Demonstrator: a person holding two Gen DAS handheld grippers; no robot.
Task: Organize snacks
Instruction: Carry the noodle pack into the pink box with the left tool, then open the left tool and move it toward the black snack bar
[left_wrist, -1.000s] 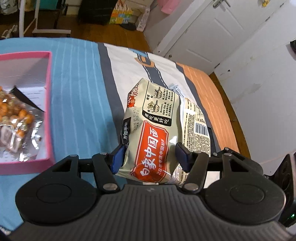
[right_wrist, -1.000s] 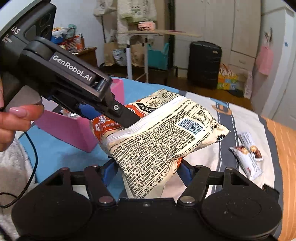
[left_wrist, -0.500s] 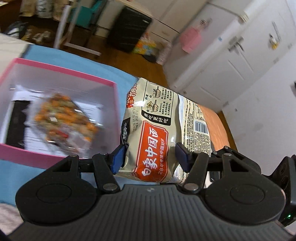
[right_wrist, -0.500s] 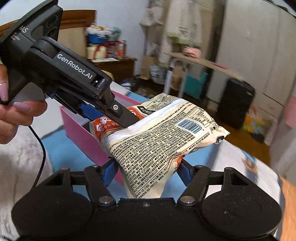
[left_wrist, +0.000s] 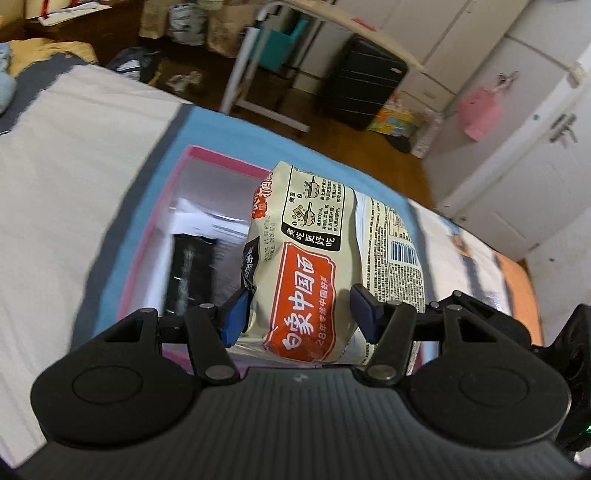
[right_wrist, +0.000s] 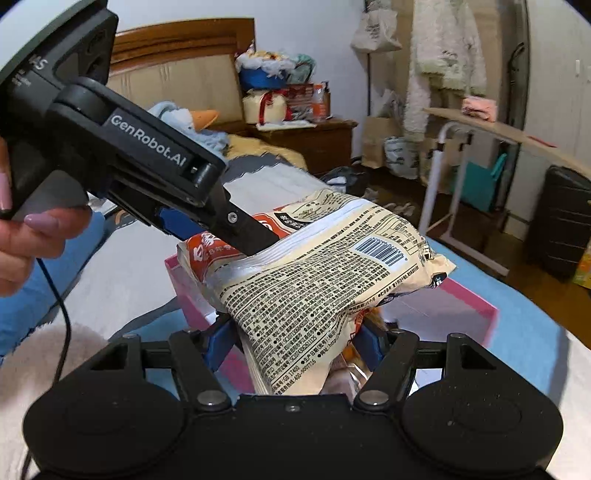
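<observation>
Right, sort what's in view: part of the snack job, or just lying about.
Job: noodle packet, held by left gripper and right gripper; pink box; black packet inside it.
Lying about: black suitcase, folding table, nightstand.

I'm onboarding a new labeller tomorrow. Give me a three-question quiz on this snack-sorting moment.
1. True or false: both grippers grip the noodle pack.
2. What is directly below the pack? A) suitcase B) pink box C) floor
3. Fill in: the barcode faces the ____ wrist camera.

Key:
1. True: left gripper and right gripper both clamp it.
2. B, the pink box.
3. right
</observation>
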